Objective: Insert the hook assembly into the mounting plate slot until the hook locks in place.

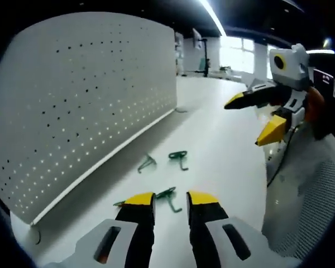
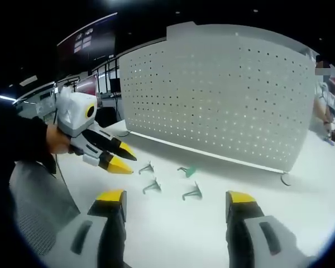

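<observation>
Left gripper (image 1: 171, 199) narrowly open, empty, straddling nearest hook (image 1: 168, 196). Right gripper (image 2: 175, 196) wide open, empty. Hooks lie on table (image 2: 173, 234) before pegboard (image 2: 223, 89), long axes mixed, roughly along its base. Risk: thin hook skids or twists when pinched, misaligning with holes.
</observation>
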A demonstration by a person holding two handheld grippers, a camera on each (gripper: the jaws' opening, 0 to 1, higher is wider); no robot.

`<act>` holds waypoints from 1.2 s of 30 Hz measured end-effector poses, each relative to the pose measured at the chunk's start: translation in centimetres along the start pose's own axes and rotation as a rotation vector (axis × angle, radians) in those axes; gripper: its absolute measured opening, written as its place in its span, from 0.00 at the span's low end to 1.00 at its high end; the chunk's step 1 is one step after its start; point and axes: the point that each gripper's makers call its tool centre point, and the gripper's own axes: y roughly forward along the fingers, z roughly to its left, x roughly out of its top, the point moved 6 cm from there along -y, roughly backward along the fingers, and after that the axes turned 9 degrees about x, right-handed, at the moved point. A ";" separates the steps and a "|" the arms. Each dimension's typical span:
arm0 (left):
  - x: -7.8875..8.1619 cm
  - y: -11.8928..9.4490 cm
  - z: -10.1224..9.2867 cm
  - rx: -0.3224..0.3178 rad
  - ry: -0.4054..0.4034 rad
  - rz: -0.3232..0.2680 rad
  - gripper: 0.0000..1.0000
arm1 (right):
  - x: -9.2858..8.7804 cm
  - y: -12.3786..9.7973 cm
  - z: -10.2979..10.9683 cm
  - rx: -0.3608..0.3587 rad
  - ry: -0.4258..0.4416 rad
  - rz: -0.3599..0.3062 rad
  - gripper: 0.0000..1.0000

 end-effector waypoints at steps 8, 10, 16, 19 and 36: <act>-0.1 1.9 -0.4 -0.012 0.034 0.021 0.18 | 0.0 0.0 0.0 0.002 0.000 0.000 0.69; -0.3 2.4 -0.5 -0.016 0.043 0.030 0.18 | 0.0 0.0 0.0 0.001 0.002 0.000 0.69; -0.5 3.5 -0.7 -0.024 0.065 0.048 0.17 | 0.0 0.0 0.0 0.004 0.003 -0.003 0.69; -0.7 4.1 -0.7 -0.028 0.082 0.061 0.17 | 0.0 0.0 0.0 0.004 0.005 -0.005 0.69; -1.5 6.3 -0.8 -0.030 0.169 0.128 0.13 | -0.1 0.1 0.0 0.014 0.017 -0.008 0.69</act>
